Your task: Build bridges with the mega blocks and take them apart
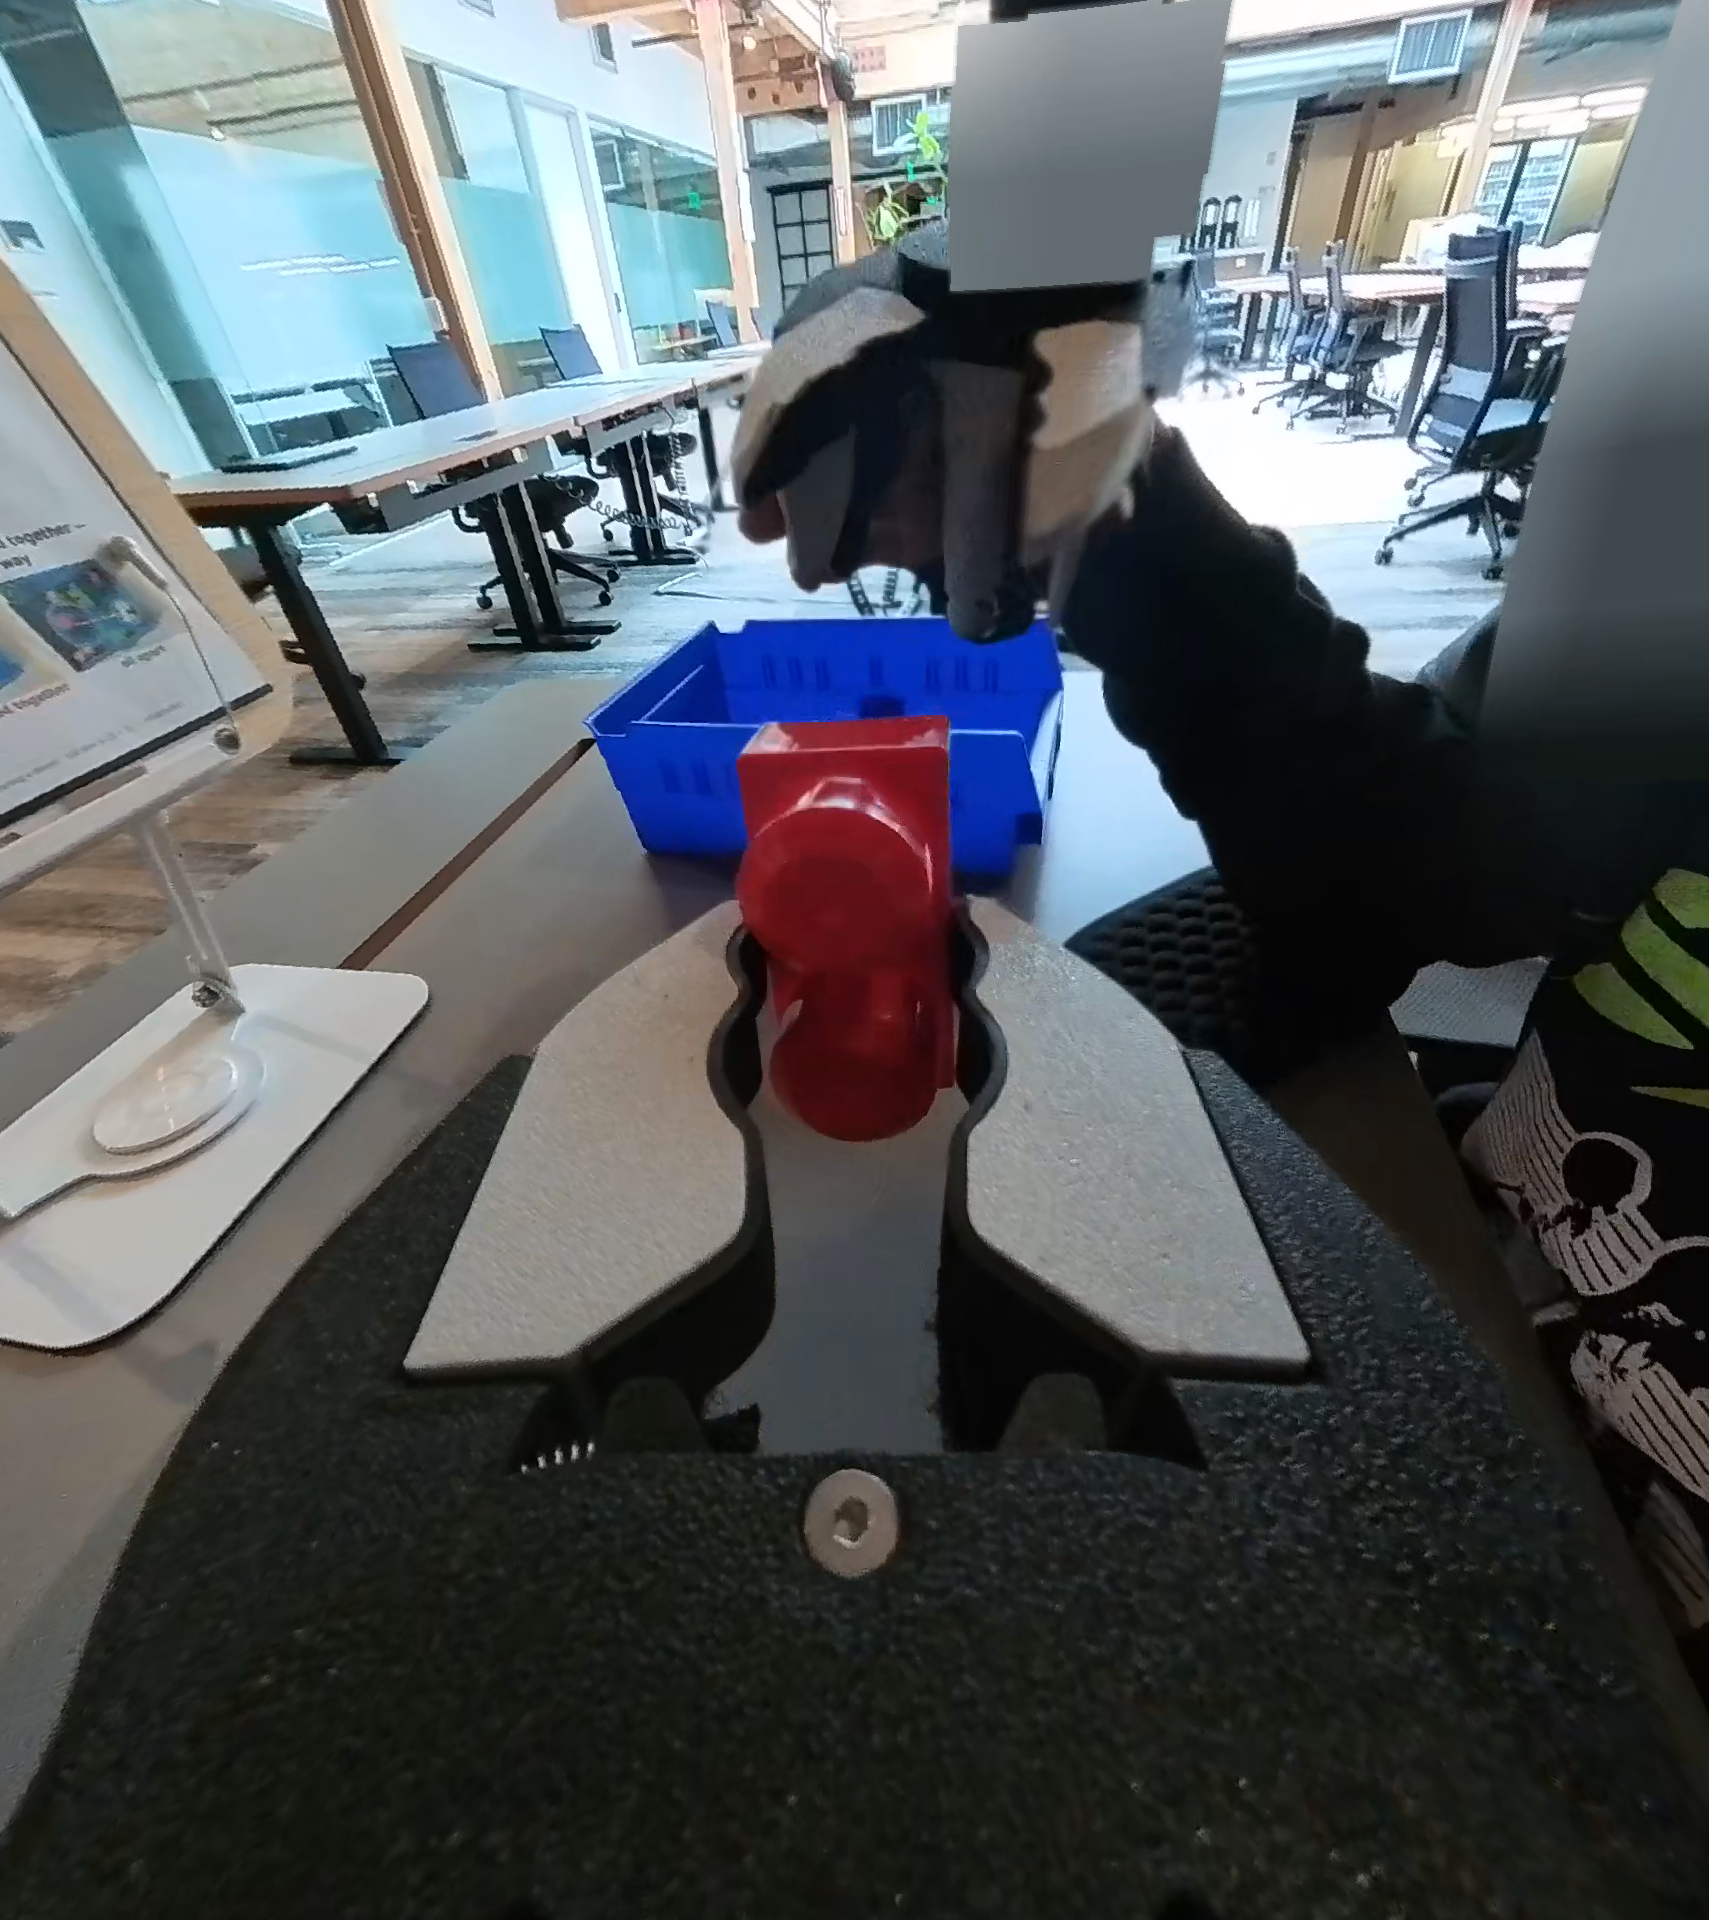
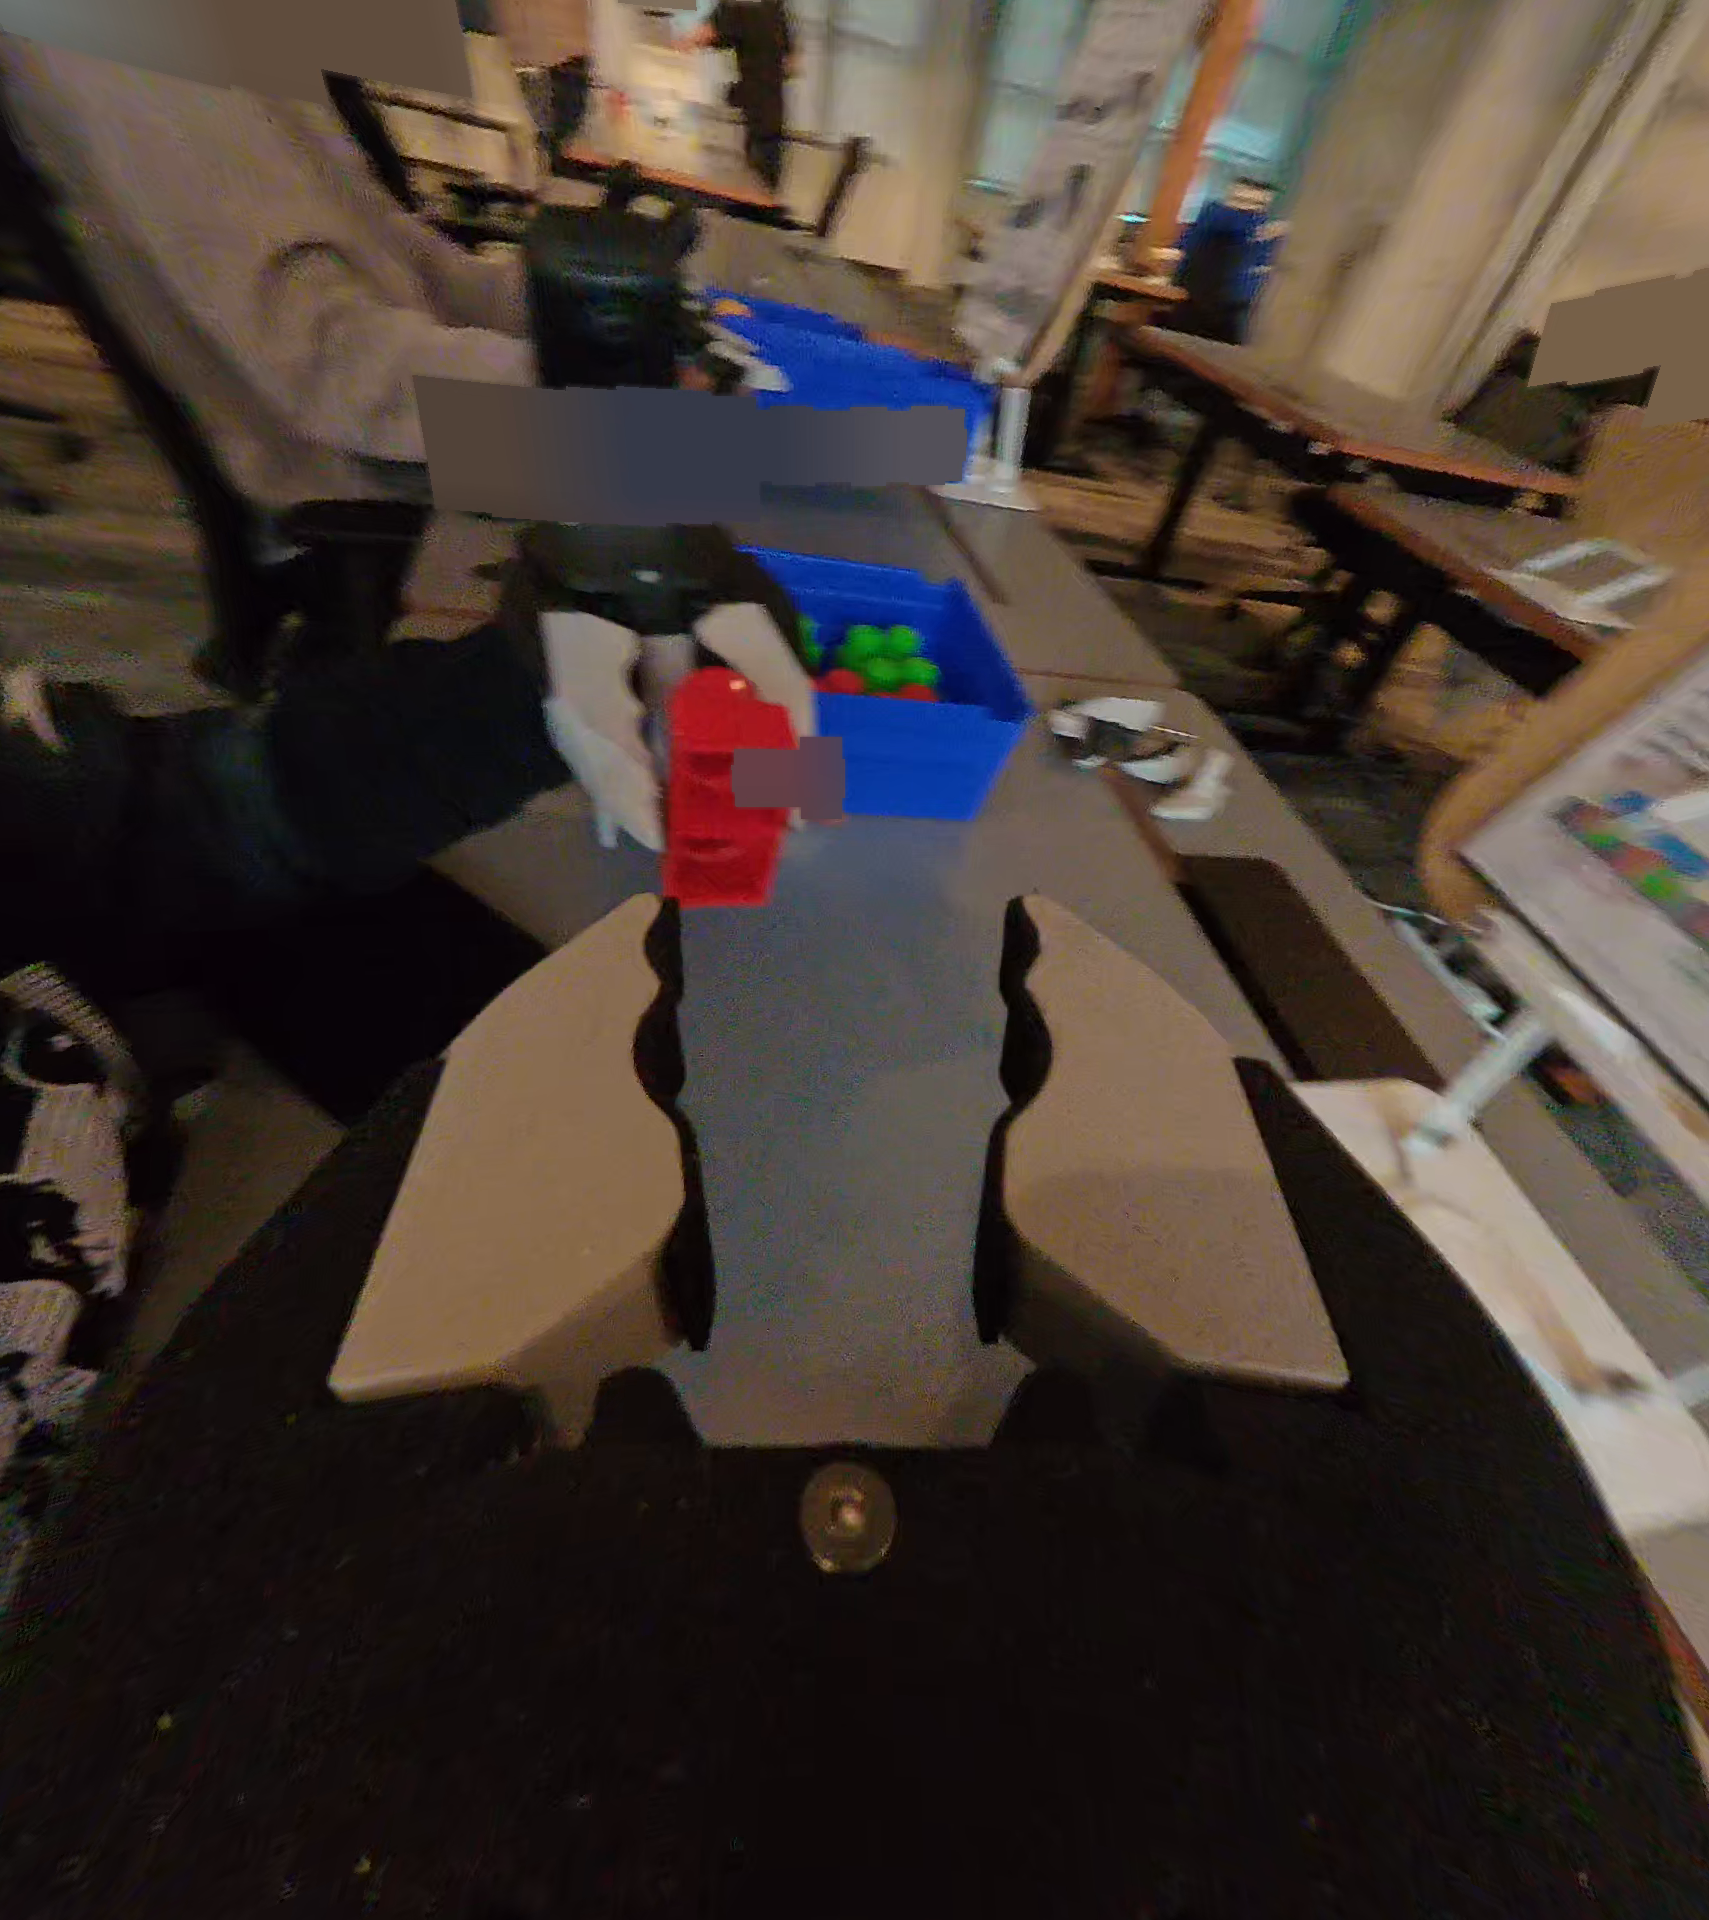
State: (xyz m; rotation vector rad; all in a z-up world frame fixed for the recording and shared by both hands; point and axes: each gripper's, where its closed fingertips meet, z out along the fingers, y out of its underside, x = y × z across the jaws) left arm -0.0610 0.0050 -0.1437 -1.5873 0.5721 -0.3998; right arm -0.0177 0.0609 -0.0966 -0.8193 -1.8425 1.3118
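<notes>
Reading the scene, left side to right
Sign stand (image 1: 50, 582): it stands at the left edge of the desk (image 1: 476, 821), tilted up toward the seat, probably so that the person can consult it while working.
Left hand-held gripper (image 1: 855, 997): it is raised above the desk and pinches a red mega block (image 1: 845, 935) between its fingers (image 1: 642, 1122); the jaws are narrowed to the width of the block, whose studs point back at the camera.
Reason for the hold: the grip sits low on the block and leaves the far end free, which I judge suits either pressing it onto another piece or dropping it into a bin.
Red mega block, from the right wrist view: it looks like a short stack of red pieces (image 2: 725, 800), held in the air over the desk and touching nothing else.
Empty blue bin (image 1: 829, 758): it sits on the desk just beyond the held block and shows no pieces inside.
Blue bin with blocks (image 2: 917, 717): it holds green and red pieces and is near the held stack, within easy reach.
Right hand-held gripper (image 2: 845, 935): its jaws are spread wide with nothing between them; it hovers over bare desk, short of the red stack.
Likely step: the right one seems placed to take the stack's free end, though the blur prevents certainty.
</notes>
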